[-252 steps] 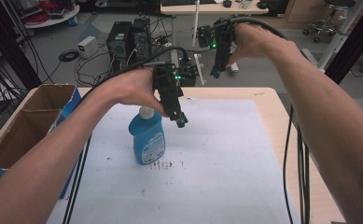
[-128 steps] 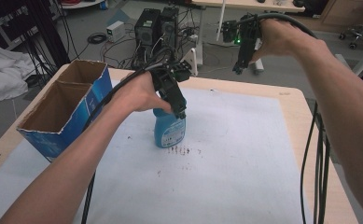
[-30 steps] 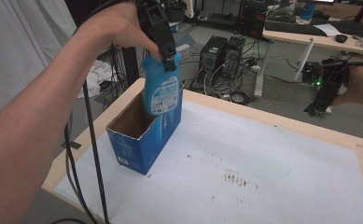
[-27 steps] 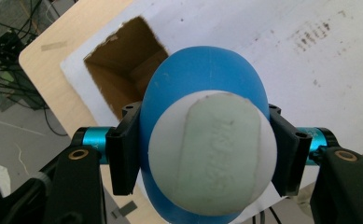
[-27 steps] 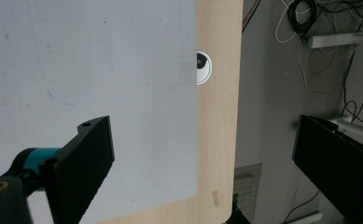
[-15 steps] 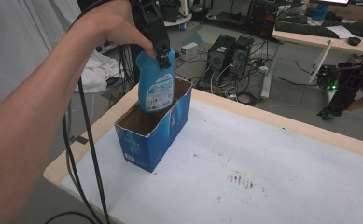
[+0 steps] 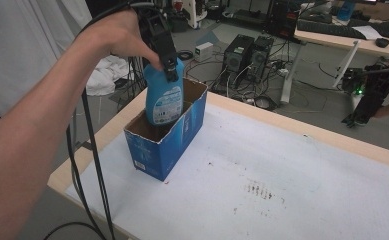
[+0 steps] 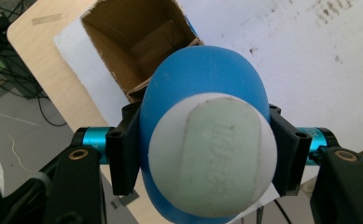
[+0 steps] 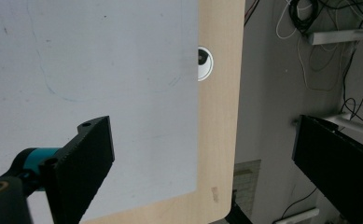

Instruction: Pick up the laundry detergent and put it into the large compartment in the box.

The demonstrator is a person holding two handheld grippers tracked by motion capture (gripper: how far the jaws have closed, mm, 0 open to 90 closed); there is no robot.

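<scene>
A blue spray bottle with a white label hangs part way down into the open blue cardboard box at the table's left. My left gripper is shut on the bottle's neck. In the left gripper view the bottle's blue body and pale top sit between the two black jaws, with the box's brown inside below. My right gripper hovers beyond the table's far right edge, and in the right gripper view it stands open with nothing between its jaws.
A white sheet with dark smudges covers the wooden table. A cable hangs from the left gripper past the table's left edge. Computers and cables lie on the floor behind. A round grommet hole marks the table's edge.
My left gripper has carried the bottle from the table's middle to the box and is lowering it in. The right gripper has stayed held off the far right edge.
</scene>
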